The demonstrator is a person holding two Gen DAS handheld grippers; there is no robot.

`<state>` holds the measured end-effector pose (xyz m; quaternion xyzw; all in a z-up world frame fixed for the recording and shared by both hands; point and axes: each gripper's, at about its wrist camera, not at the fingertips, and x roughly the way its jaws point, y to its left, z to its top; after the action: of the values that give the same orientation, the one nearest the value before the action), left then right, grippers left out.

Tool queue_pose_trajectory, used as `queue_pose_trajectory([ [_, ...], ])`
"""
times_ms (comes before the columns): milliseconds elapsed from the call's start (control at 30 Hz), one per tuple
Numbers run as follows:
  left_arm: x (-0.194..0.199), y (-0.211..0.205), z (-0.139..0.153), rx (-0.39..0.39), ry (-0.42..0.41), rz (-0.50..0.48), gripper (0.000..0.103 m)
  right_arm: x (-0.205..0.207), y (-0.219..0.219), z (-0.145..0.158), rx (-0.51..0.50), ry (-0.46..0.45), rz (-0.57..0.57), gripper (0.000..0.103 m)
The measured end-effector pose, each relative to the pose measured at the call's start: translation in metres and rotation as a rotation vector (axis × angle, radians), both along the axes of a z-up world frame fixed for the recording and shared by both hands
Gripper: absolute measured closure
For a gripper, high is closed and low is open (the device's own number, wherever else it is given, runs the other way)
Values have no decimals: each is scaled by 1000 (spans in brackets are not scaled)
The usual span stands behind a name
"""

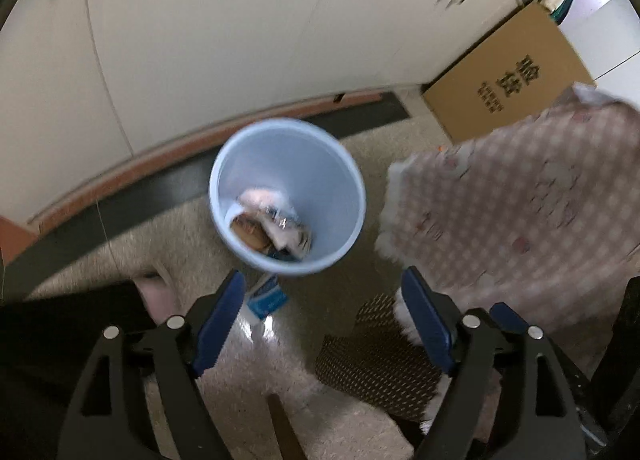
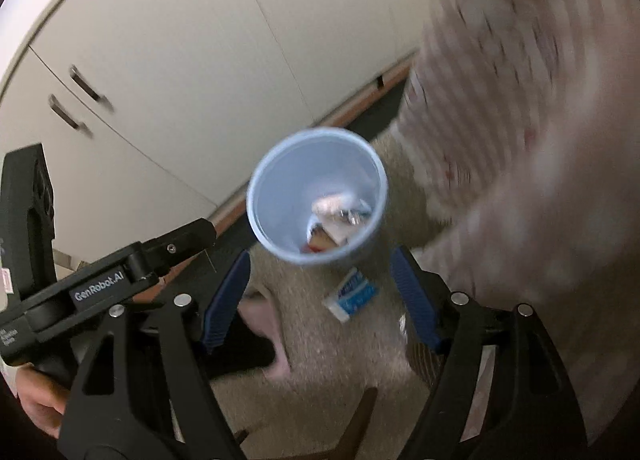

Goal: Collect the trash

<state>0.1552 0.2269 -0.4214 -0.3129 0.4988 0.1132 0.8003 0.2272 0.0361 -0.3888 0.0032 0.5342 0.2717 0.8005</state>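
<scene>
Blue bin [image 1: 344,184] sitting on carpet, holding crumpled wrappers [image 1: 276,226] — blue-white packet [image 2: 352,294] lying just beside it. Left gripper [image 1: 324,324], right gripper [image 2: 320,296] both gaping wide, gripping nothing — "GenRobot.AI" reading on left one.

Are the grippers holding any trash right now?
No. Both the left gripper and right gripper are open and empty. The blue packet lies on the floor by the bin.

Cream cabinet doors [image 1: 224,40], beige carpet [image 1: 168,244], cardboard box [image 1: 504,76], pink checked cloth [image 1: 520,204]
</scene>
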Motion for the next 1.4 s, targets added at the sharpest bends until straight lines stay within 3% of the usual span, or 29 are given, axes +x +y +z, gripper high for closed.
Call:
queue_pose_trajectory([
  [100, -12, -5, -33, -2, 10, -31, 24, -9, -5, -40, -38, 71, -9, 30],
  [167, -20, -8, -67, 11, 79, -47, 24, -10, -5, -64, -61, 117, -15, 30],
  [267, -28, -11, -124, -29, 180, -64, 24, -8, -3, -112, -86, 213, -39, 30],
  [433, -44, 0, -214, -162, 333, 26, 24, -1, 0, -210, -150, 417, -121, 30],
  [533, -40, 4, -259, -261, 363, 104, 24, 0, 4, -266, -153, 552, -178, 30],
  [733, -34, 12, -345, -270, 449, 98, 25, -3, 15, -361, -120, 731, -285, 30],
  [933, -4, 22, -387, -192, 412, -14, 27, 12, 8, -425, -70, 825, -400, 31],
  [1000, 7, 25, -403, -170, 416, -68, 38, 18, 3, -443, -22, 852, -462, 32],
  [1133, 20, 27, -431, -181, 424, -103, 48, 24, 10, -465, -7, 865, -477, 39],
  [1400, 36, 24, -450, -167, 397, -171, 66, 21, 16, -501, 33, 919, -523, 54],
])
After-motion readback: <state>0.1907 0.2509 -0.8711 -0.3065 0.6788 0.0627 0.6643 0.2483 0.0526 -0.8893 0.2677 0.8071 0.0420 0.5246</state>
